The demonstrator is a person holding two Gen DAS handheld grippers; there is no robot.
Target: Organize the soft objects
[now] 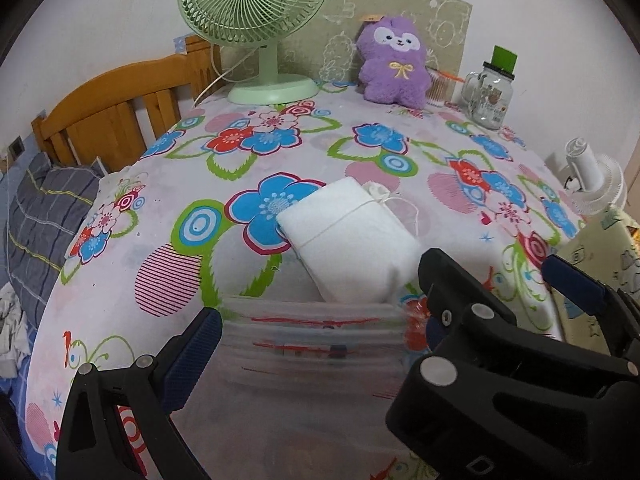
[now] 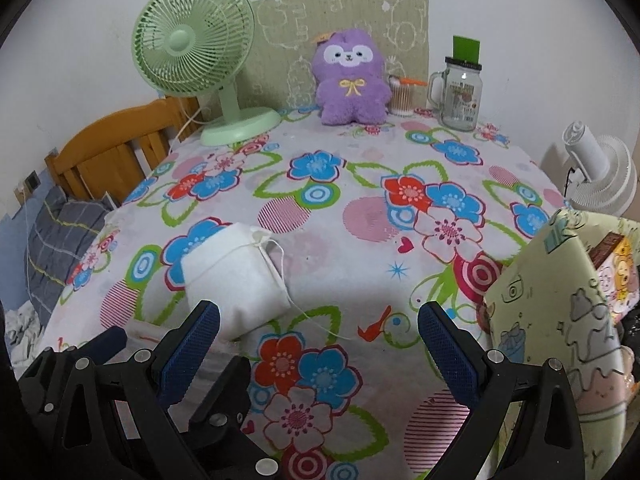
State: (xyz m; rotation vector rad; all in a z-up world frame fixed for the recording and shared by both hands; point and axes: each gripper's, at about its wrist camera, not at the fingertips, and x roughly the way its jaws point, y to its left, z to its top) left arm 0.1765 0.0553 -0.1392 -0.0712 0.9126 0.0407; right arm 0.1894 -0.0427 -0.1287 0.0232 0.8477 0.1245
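A white drawstring pouch (image 1: 348,236) (image 2: 236,280) lies on the flowered cloth (image 1: 120,280) near the front left. A purple plush toy (image 1: 394,64) (image 2: 352,80) sits upright at the back against a card. My left gripper (image 1: 316,332) is open, and a clear plastic container (image 1: 312,344) sits blurred between its fingers, just short of the pouch. Whether the pads touch the container I cannot tell. My right gripper (image 2: 320,336) is open over bare cloth to the right of the pouch, holding nothing. It also shows at the right of the left wrist view.
A green desk fan (image 2: 192,48) stands back left. A glass handled jar (image 2: 460,96) and a cotton-swab tub (image 2: 402,100) stand back right. A white fan (image 2: 600,176) and a cartoon-print cushion (image 2: 560,320) lie off the right edge. A wooden headboard (image 1: 120,108) and a grey pillow (image 1: 40,216) are to the left.
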